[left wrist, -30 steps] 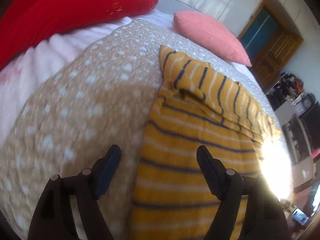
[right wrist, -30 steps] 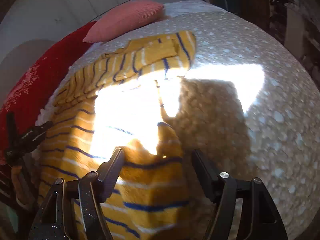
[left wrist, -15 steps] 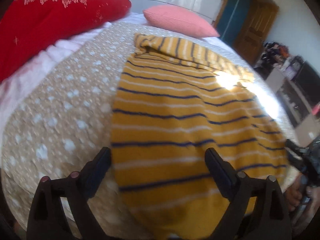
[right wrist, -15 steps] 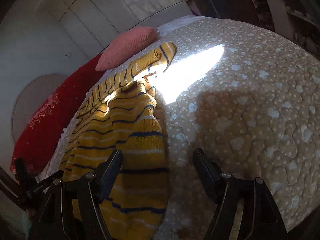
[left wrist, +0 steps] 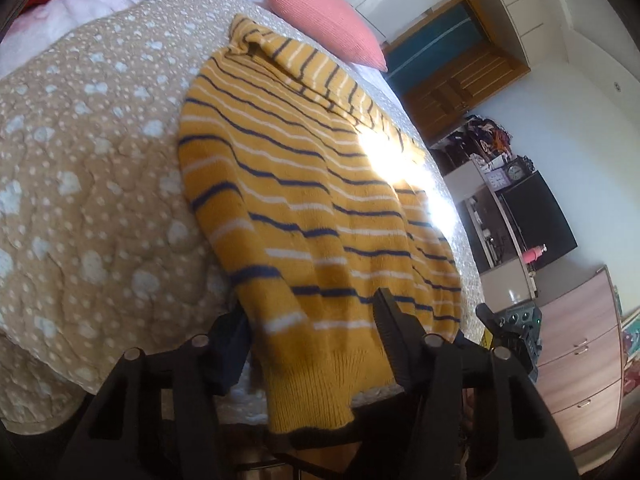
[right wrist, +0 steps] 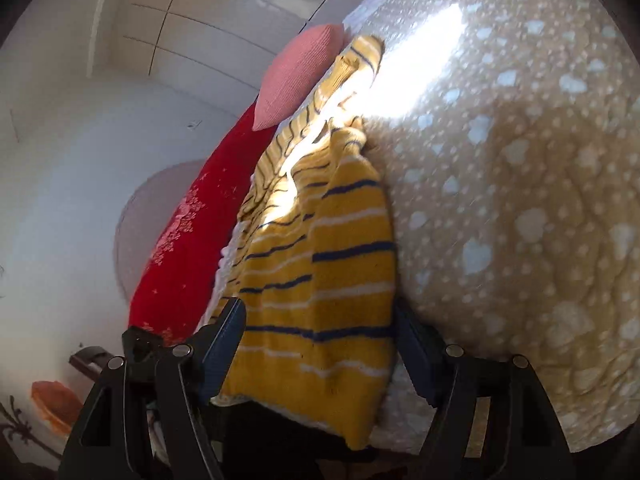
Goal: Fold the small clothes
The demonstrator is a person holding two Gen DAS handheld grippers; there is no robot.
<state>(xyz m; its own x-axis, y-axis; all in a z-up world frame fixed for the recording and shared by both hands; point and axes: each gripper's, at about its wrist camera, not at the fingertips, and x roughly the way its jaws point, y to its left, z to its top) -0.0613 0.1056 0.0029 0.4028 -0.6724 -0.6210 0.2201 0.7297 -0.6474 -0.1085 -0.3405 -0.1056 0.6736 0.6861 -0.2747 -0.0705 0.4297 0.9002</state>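
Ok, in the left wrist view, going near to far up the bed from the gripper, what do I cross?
Left gripper, jaws closing around the hem → yellow striped sweater → its folded sleeve → pink pillow → wooden door.

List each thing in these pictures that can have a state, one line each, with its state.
Striped sweater: spread on the bedspread, hem hanging over the bed's edge.
Left gripper: jaws closing around the hem, not yet pinching.
Right gripper: open, straddling the sweater's edge.
Pink pillow: lying beyond the sweater.
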